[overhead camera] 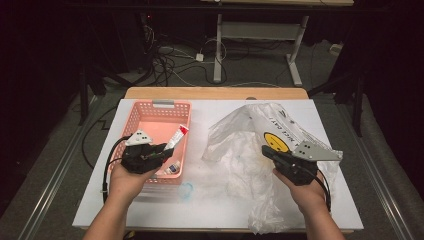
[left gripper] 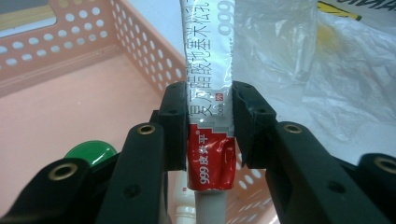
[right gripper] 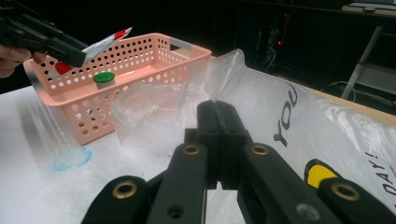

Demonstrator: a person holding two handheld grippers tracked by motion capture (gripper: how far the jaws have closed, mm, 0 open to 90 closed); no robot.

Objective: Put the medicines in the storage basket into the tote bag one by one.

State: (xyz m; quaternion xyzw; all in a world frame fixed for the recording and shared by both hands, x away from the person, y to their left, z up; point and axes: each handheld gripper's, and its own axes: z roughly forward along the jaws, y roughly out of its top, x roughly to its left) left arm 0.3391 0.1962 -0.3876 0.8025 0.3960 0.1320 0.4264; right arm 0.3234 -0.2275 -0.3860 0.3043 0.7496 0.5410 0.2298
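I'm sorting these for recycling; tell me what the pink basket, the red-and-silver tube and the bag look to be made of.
Pink perforated basket: moulded plastic by its look, matt, rows of round holes. Red-and-silver printed tube: seemingly foil laminate or soft metal, glossy, creased flat where the left tool clamps it. Clear smiley-print bag: thin plastic film, translucent, crinkled.

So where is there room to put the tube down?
The pink basket's far floor is bare; its near end already holds a green-capped bottle. The white table is bare left of the basket and along the near edge. The crumpled plastic bag crowds the right side.
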